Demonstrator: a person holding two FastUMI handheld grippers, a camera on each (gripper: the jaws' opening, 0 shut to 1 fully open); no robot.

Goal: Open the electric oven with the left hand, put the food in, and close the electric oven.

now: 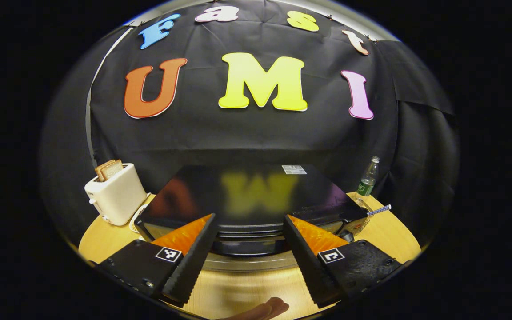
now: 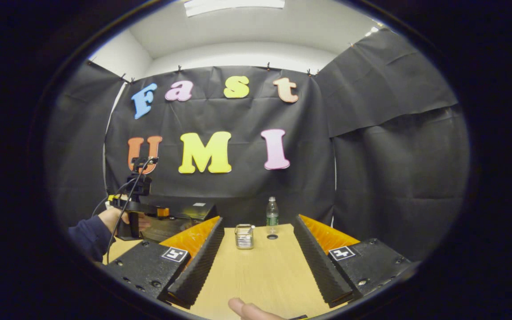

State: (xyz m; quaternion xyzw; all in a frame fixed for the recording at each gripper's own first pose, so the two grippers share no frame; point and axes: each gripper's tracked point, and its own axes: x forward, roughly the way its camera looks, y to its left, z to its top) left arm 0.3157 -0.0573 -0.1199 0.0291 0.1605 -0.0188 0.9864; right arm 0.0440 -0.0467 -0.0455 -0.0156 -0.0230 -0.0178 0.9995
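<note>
Both claws are standing with their fingers spread apart, gripping nothing. Left gripper [image 1: 249, 253] is hovering just above the black electric oven [image 1: 247, 200] on the wooden table [image 1: 389, 231], near its front edge, with a white toaster [image 1: 116, 195] holding bread slices to one side and a water bottle [image 1: 368, 178] to the other. Right gripper [image 2: 258, 262] is facing a small glass jar [image 2: 244, 236].

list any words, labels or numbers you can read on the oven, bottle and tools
White sticker on the oven top: too small to read.
Bottle label: blurred, unreadable.
Square markers on the left tool and right tool: patterns, no text.
</note>
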